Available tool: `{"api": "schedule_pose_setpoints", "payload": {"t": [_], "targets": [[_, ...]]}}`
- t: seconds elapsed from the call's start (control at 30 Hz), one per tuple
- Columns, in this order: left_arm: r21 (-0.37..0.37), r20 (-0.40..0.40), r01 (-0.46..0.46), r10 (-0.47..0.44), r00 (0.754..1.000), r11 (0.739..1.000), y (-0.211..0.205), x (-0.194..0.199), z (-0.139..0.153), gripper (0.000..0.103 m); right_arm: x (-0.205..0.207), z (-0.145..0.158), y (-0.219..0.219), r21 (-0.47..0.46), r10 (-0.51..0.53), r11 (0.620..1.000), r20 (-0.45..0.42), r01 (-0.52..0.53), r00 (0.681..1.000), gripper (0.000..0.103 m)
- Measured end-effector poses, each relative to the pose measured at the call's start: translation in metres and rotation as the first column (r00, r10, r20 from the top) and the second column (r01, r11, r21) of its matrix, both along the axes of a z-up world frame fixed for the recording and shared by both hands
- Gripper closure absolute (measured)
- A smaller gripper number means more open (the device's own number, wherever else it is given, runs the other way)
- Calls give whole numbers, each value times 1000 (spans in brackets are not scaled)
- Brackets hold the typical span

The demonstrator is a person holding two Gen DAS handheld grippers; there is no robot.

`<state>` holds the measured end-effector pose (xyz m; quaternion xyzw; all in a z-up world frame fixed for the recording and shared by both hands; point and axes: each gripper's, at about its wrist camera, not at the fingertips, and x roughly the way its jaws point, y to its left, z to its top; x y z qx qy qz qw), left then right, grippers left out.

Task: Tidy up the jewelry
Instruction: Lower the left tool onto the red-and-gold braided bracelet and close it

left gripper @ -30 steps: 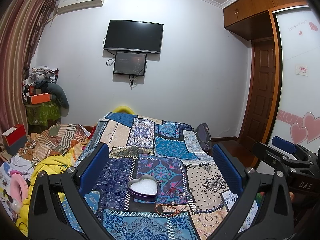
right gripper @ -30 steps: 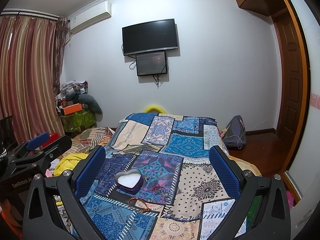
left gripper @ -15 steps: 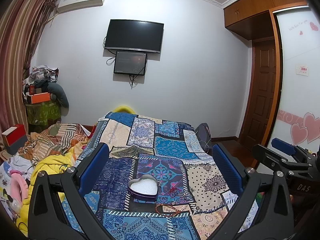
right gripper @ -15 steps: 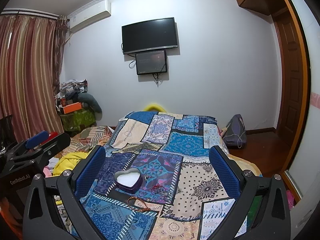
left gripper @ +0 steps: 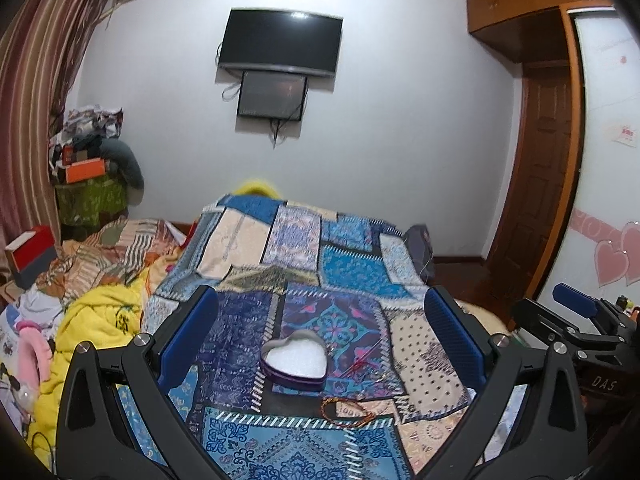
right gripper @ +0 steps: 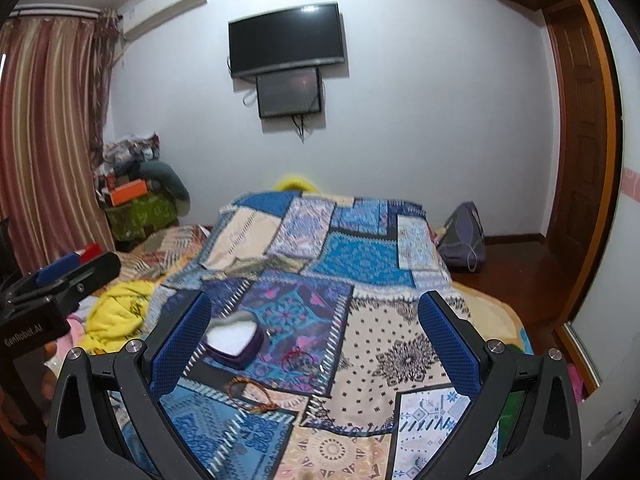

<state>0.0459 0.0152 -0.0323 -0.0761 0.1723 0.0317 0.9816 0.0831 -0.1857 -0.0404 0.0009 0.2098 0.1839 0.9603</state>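
A purple heart-shaped box [left gripper: 294, 362] with white lining sits open on the patchwork bedspread [left gripper: 352, 272]; it also shows in the right wrist view [right gripper: 234, 338]. A brown bead bracelet [left gripper: 346, 407] lies just in front of it, seen too in the right wrist view [right gripper: 250, 394]. A red string piece [left gripper: 360, 364] lies to the box's right, also in the right wrist view [right gripper: 296, 360]. My left gripper [left gripper: 320, 344] is open and empty above the box. My right gripper [right gripper: 316, 344] is open and empty, above and right of the box.
Piled clothes and a yellow blanket [left gripper: 92, 320] lie left of the bed. A red box [left gripper: 30, 248] and a cluttered stand [left gripper: 88, 196] are at far left. A bag [right gripper: 464, 240] sits on the floor by the wooden door [right gripper: 576, 140].
Both grippers have tilted down and moved closer to the bed, so the box and bracelet look larger. Both stay open and empty.
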Motion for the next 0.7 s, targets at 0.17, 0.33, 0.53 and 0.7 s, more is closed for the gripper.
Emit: {"api": "schedule_pose_setpoints", "payload": {"t": [0.17, 0.33, 0.53, 0.7], "targets": [[0, -96, -24, 24, 995, 1000, 8, 28, -26, 0, 19, -22, 4, -37, -1, 999, -72, -1, 997, 0], [-8, -207, -26, 24, 978, 1000, 16, 52, -60, 1, 38, -50, 7, -90, 7, 996, -154, -21, 988, 1], [5, -365, -15, 15, 931, 1000, 19, 79, -110, 16, 61, -85, 7, -117, 30, 991, -266, -64, 963, 15], [-35, -460, 21, -35, 887, 999, 19, 92, -146, 18, 73, -111, 6, -106, 67, 988, -353, -111, 933, 27]]}}
